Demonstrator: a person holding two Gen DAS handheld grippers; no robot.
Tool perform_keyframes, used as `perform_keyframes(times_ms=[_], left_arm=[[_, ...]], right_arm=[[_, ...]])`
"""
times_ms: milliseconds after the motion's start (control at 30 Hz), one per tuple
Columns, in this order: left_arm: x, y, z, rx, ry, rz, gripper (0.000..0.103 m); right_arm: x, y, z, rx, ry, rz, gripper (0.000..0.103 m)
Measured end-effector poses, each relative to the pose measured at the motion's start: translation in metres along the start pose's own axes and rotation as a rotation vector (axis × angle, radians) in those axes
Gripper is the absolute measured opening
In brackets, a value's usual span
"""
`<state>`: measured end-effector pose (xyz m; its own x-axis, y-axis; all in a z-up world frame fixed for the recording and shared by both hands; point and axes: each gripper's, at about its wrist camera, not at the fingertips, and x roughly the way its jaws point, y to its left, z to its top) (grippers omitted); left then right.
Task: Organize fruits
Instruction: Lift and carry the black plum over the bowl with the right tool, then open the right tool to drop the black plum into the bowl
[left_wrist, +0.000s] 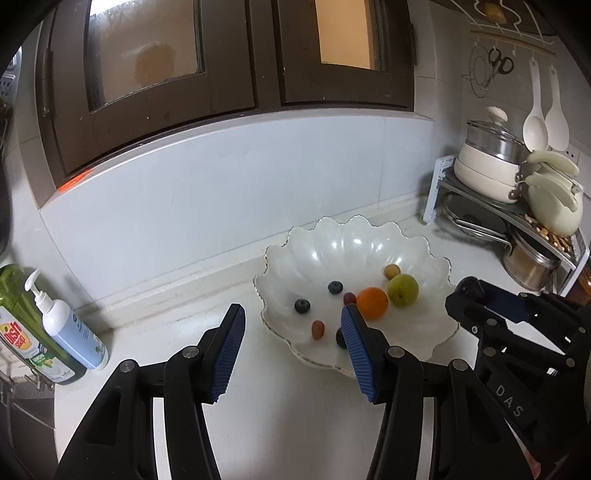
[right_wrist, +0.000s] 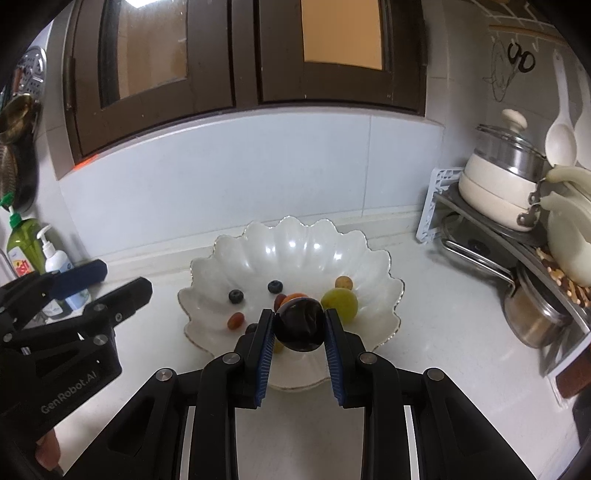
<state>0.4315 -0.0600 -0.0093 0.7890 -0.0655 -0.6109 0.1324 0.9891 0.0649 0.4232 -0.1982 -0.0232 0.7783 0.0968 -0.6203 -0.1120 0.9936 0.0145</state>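
Your right gripper (right_wrist: 298, 325) clamps a dark plum (right_wrist: 300, 325) just above the near rim of the scalloped white bowl (right_wrist: 380, 266). Inside the bowl: orange (left_wrist: 372, 302), green fruit (left_wrist: 403, 290), two blueberries (left_wrist: 335, 287), grapes (small, reddish). Your left gripper (left_wrist: 293, 347), jaws apart w/ nothing between, hovers over the bowl's near-left edge. Soap bottles (left_wrist: 70, 328) stand well left of the bowl.

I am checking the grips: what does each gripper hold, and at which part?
The right gripper holds a dark plum by its two opposite sides, above the scalloped white bowl. The left gripper is open and holds nothing.
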Motion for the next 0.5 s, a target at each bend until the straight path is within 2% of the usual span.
perform_keyframes(times_ms=[500], left_arm=[[0.043,-0.003,-0.004,0.013,0.079,0.036,0.054]], right_arm=[[0.066,-0.009,0.001,-0.018,0.117,-0.036,0.028]])
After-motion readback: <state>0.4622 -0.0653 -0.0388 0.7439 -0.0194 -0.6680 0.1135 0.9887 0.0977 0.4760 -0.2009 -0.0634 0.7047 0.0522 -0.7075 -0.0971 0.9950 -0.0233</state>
